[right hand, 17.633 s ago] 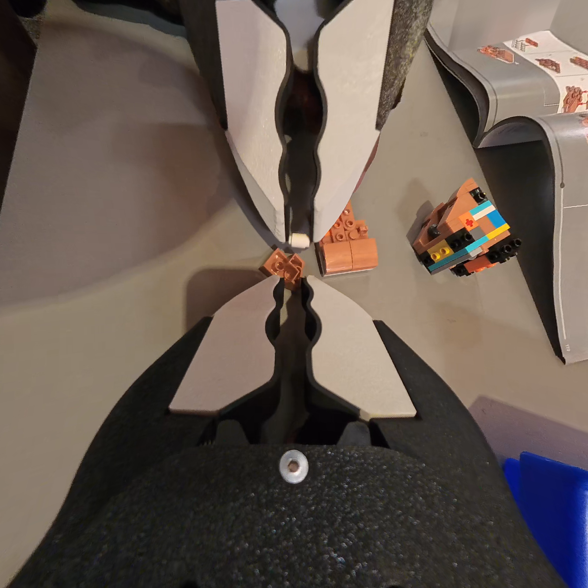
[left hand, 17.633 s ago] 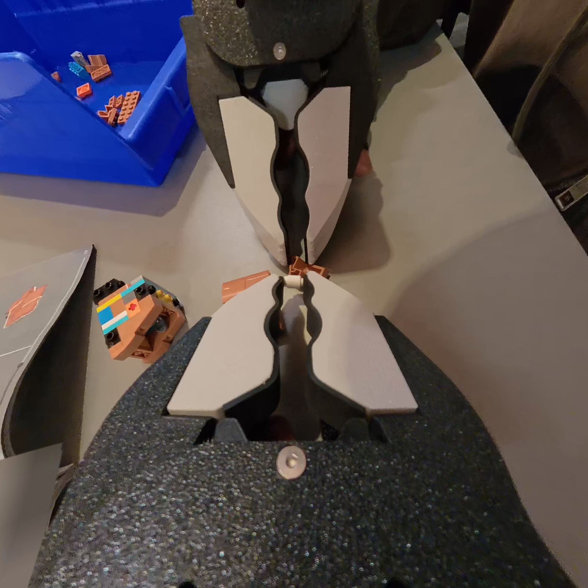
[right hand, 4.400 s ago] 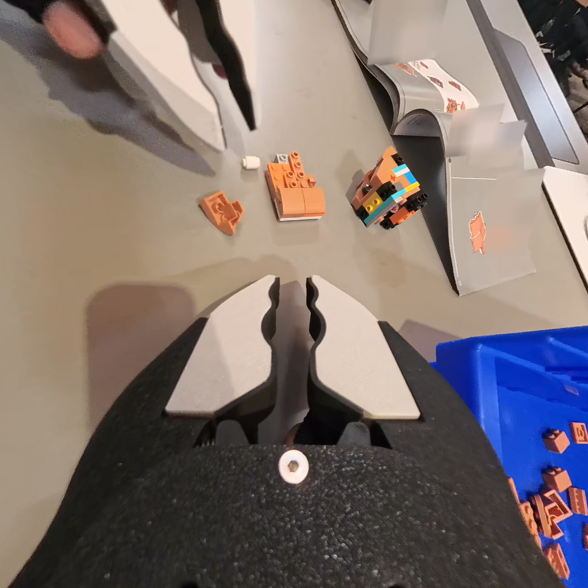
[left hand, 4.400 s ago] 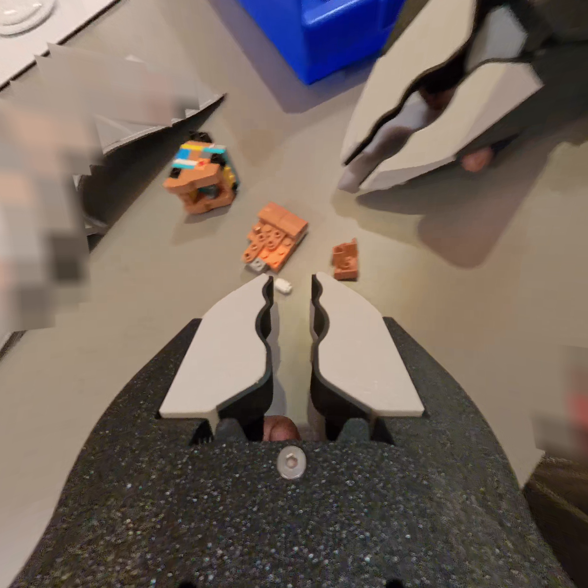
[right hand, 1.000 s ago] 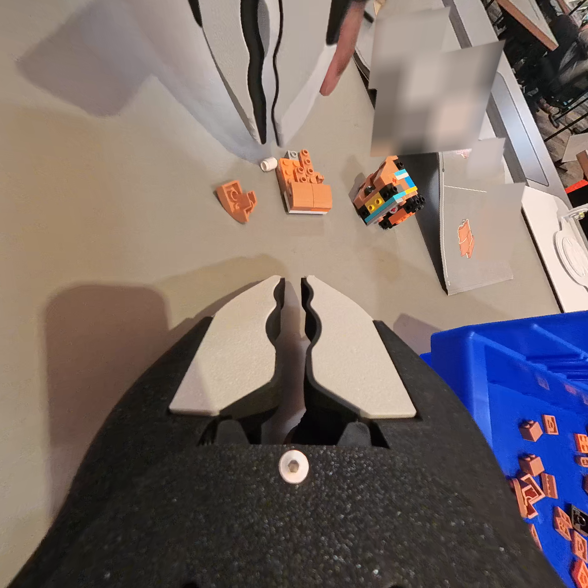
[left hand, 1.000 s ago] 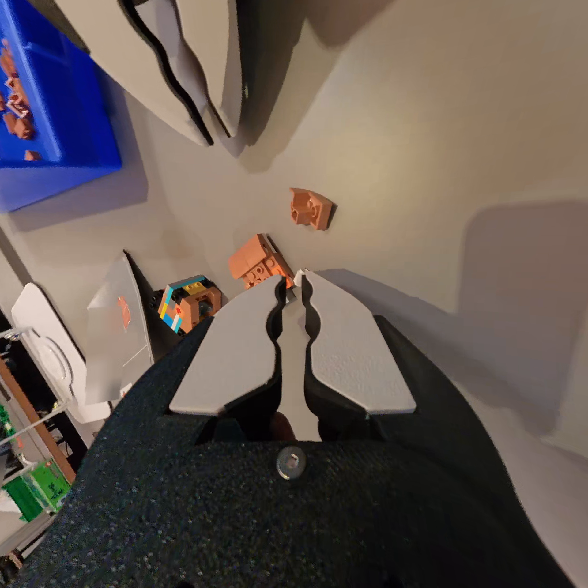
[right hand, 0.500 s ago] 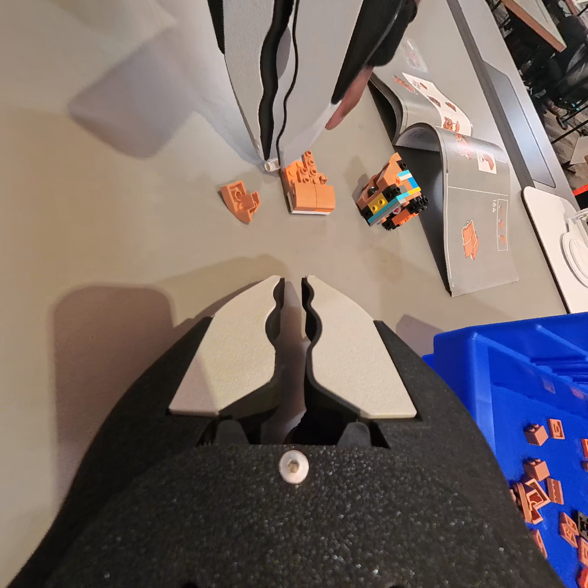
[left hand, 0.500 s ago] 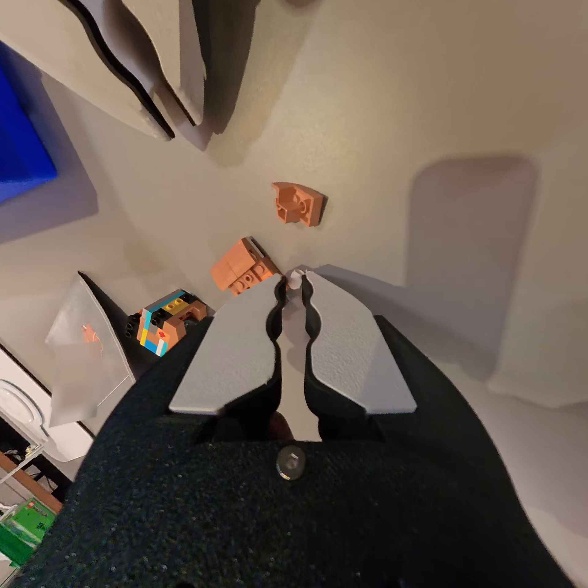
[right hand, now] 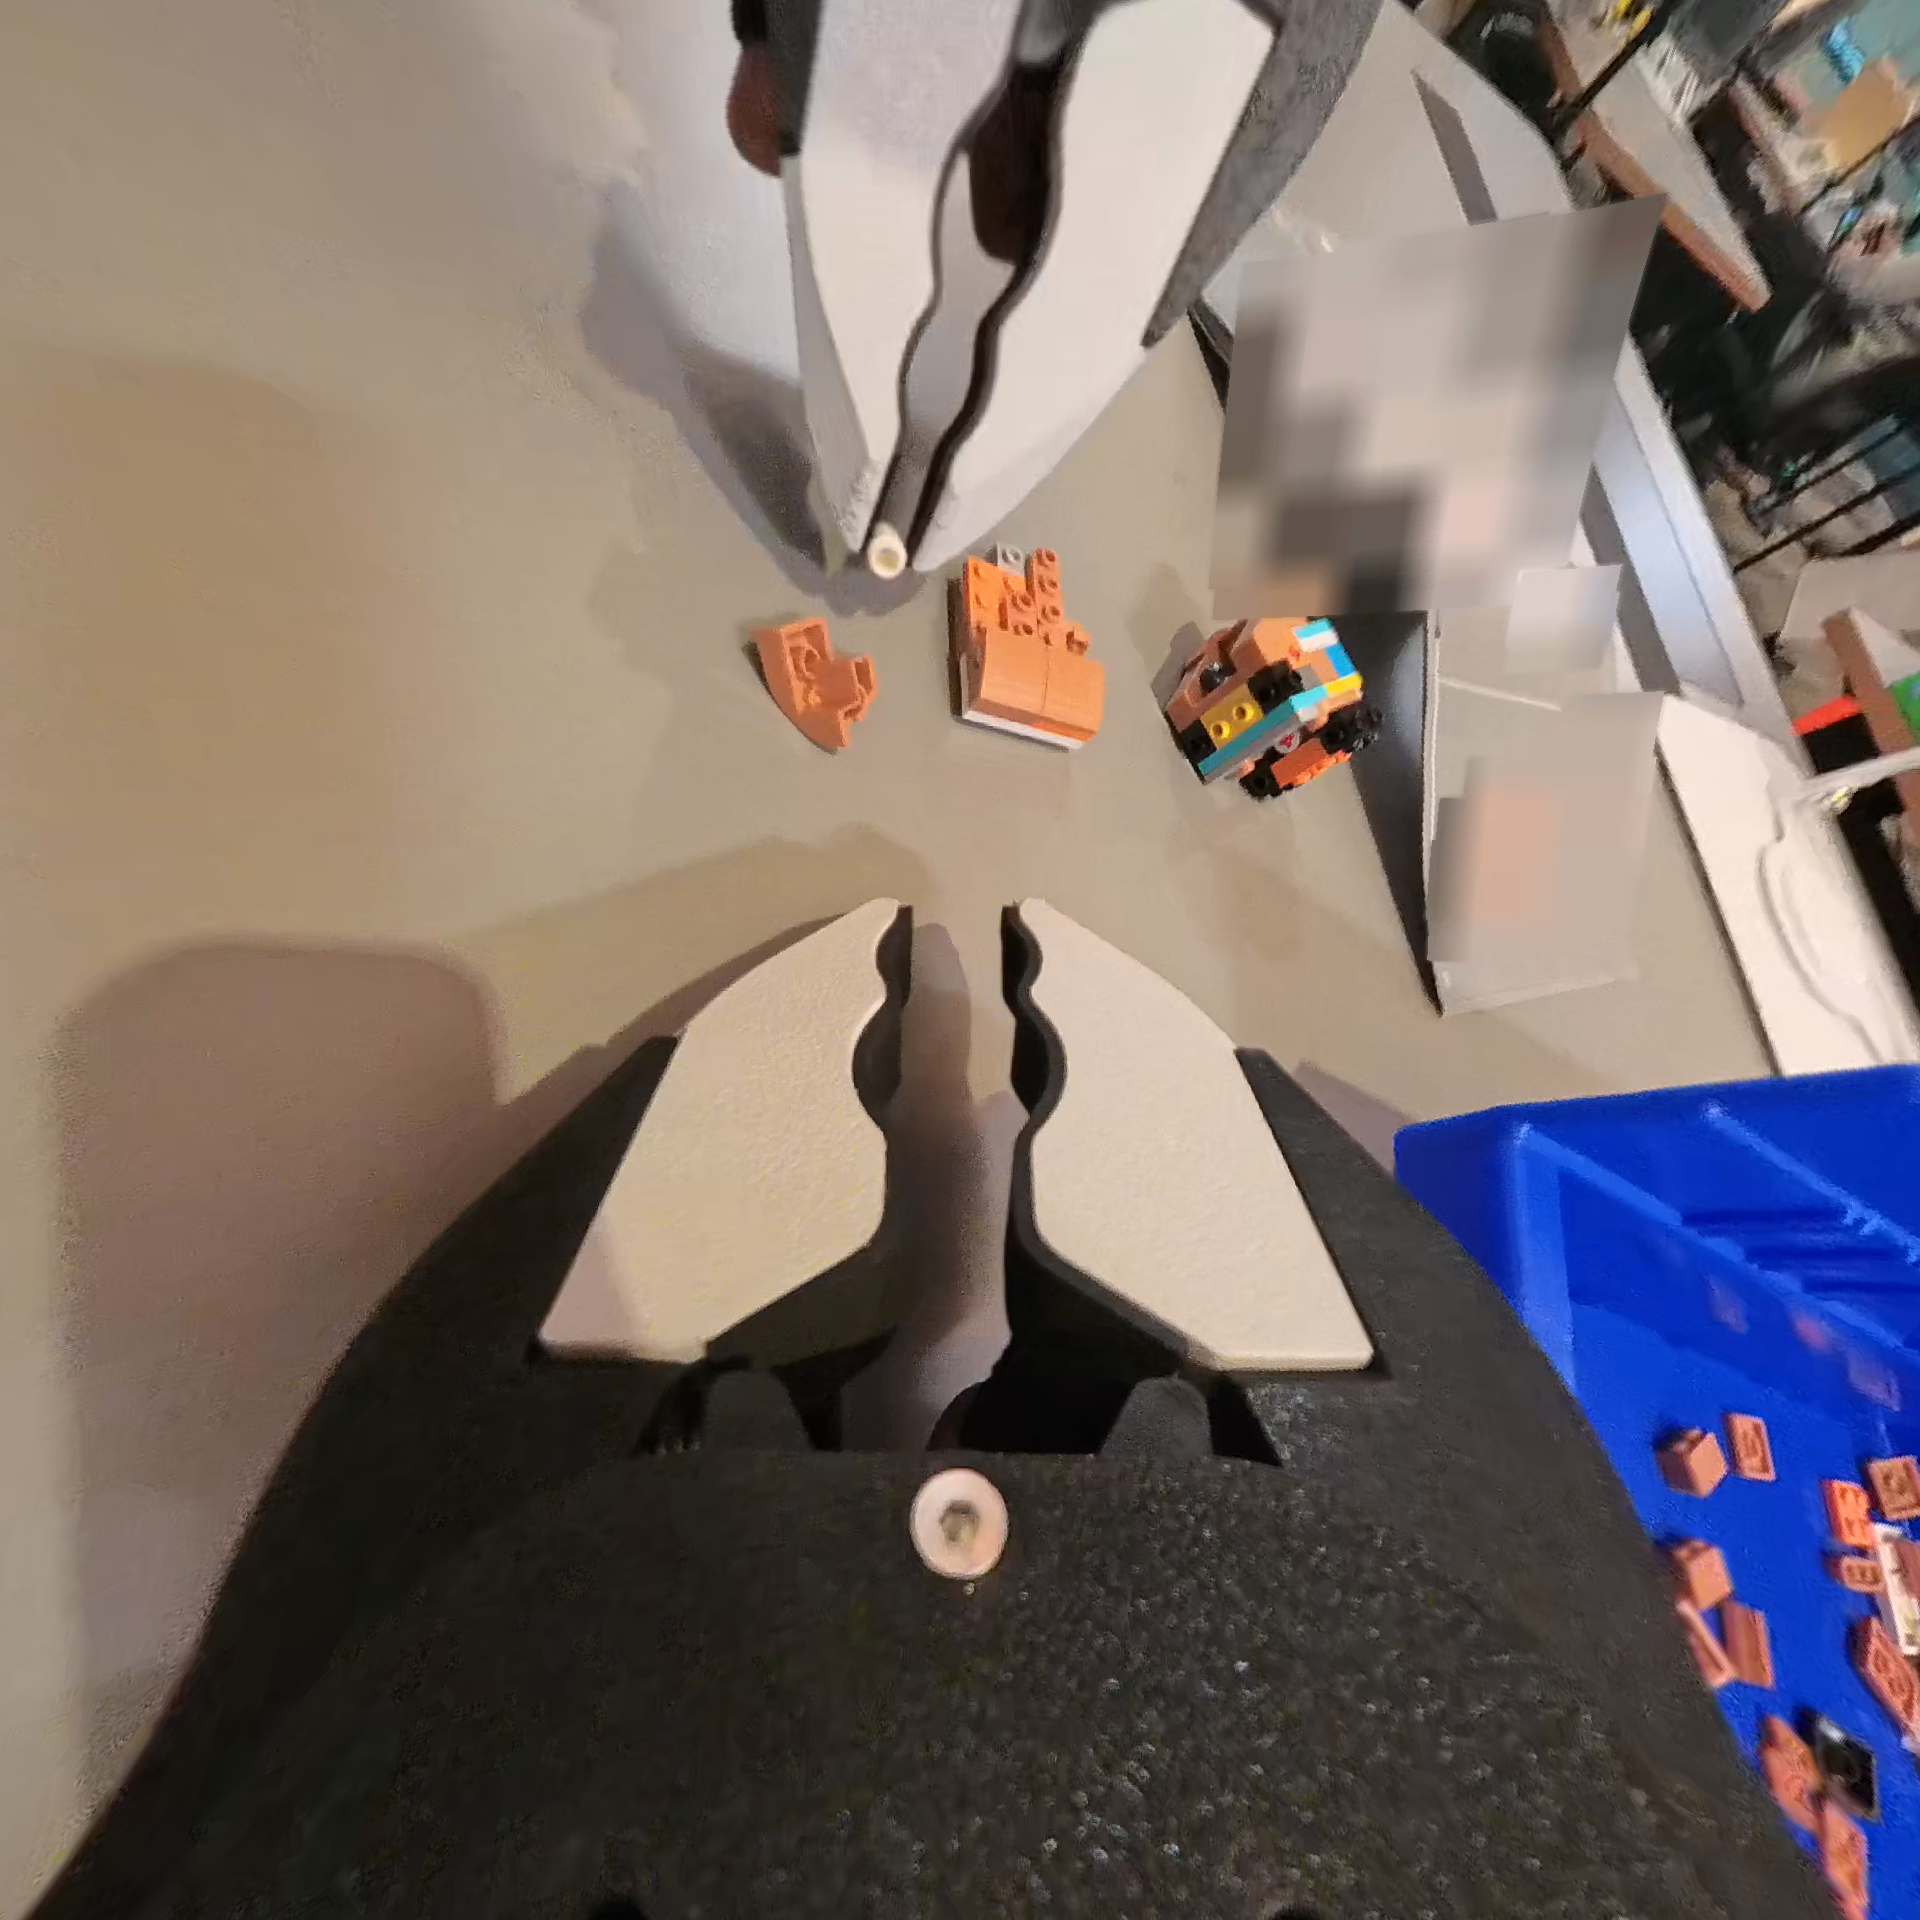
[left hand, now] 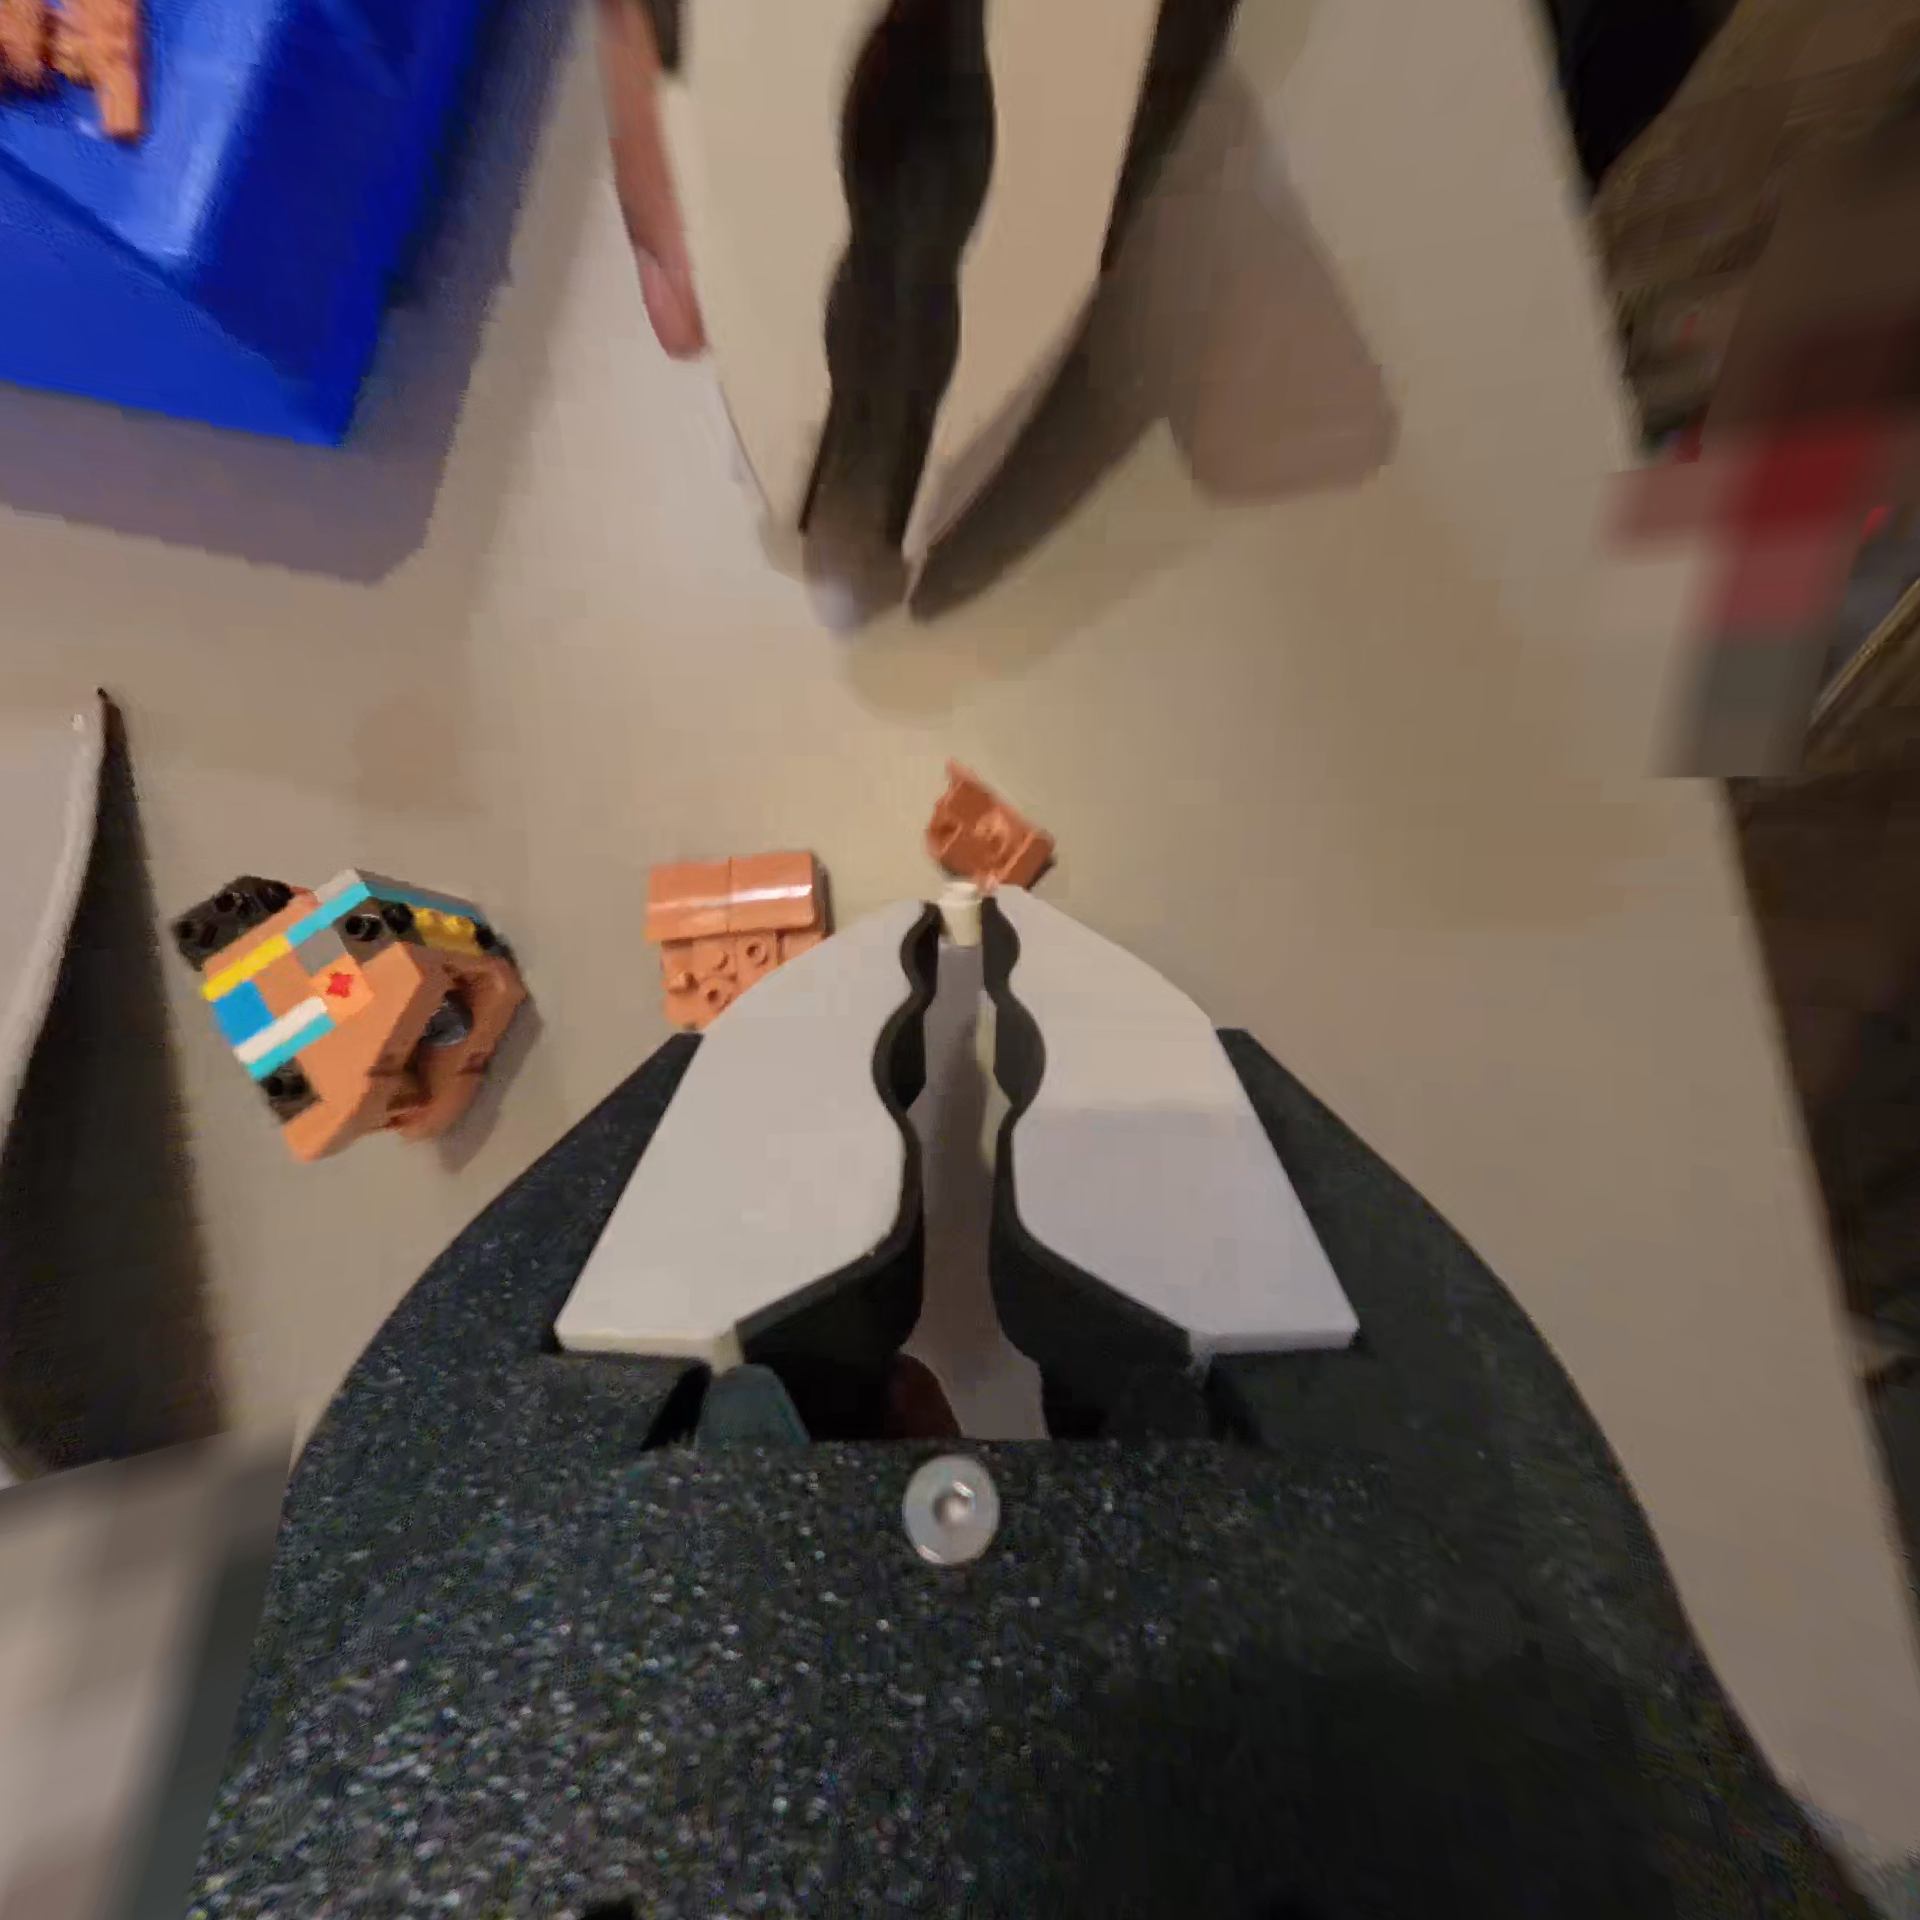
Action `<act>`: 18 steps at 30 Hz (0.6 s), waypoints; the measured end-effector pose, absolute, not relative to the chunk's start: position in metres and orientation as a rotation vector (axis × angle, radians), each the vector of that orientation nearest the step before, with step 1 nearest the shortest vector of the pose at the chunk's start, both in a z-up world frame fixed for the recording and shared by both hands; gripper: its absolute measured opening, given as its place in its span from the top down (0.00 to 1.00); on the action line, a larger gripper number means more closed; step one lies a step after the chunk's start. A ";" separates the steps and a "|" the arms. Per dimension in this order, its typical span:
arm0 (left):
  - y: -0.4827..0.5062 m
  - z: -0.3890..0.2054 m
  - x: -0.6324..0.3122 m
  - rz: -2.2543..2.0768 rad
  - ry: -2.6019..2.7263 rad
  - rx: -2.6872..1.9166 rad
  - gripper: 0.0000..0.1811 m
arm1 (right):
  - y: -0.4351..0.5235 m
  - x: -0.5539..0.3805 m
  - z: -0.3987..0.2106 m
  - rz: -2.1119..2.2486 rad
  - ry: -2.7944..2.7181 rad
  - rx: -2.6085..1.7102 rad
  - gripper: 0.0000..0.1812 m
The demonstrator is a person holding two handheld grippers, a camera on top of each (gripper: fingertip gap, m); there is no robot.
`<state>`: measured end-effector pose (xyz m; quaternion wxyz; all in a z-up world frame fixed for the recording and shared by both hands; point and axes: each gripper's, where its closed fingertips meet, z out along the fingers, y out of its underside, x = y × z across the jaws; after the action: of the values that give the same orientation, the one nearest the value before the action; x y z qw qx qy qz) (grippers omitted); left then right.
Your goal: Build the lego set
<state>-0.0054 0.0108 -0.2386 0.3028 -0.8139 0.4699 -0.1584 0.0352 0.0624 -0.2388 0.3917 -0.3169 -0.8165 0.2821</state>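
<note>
in the left wrist view, the multicoloured sub-build (left hand: 353,1013) is seen far left on the table (left hand: 1351,831), lying tilted on its side, with the flat orange assembly (left hand: 732,925) to its right and the small wedge piece (left hand: 987,831) further right, just beyond the fingertips. the left gripper (left hand: 958,920) is nearly closed, and a small white round piece (left hand: 958,923) is pinched at its very tips, its long axis pointing forward along the fingers toward the wedge piece. the wedge is judged to lie just ahead and slightly right of the held piece, apart from it, so the coming move is taken to turn on that short forward gap and on whether the round piece's end is lined up with a stud or hole; which it is cannot be told from the blur. in the right wrist view, left to right, the wedge piece (right hand: 816,675), the orange assembly (right hand: 1023,655) and the sub-build (right hand: 1268,691) are laid in a row across the table, and the white piece (right hand: 888,549) is seen end-on above the gap between wedge and assembly. the right gripper (right hand: 956,914) is held slightly parted and empty, well back from the row, pointing roughly at the gap between wedge and assembly. the left gripper is judged much the nearer to the wedge; the right would be needed to steady it. a blue bin (right hand: 1662,1247) of loose bricks is seen at far right.
</note>
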 end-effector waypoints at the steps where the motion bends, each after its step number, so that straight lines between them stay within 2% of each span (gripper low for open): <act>1: 0.010 -0.233 0.000 -0.510 1.151 -2.144 0.96 | 0.061 0.035 -0.236 0.722 -2.057 -0.761 0.91; 8: 0.002 -0.218 0.030 -1.015 0.844 -2.159 0.96 | 0.030 0.039 -0.210 0.888 -1.948 -0.456 0.91; 18: -0.003 -0.218 0.037 -1.126 0.933 -2.177 0.96 | -0.001 0.034 -0.210 0.887 -1.980 -0.291 0.92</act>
<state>0.0373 -0.0029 -0.2182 0.2566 -0.8023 0.3438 -0.4150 0.0338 -0.0014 -0.2103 0.4584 -0.1182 -0.8039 0.3600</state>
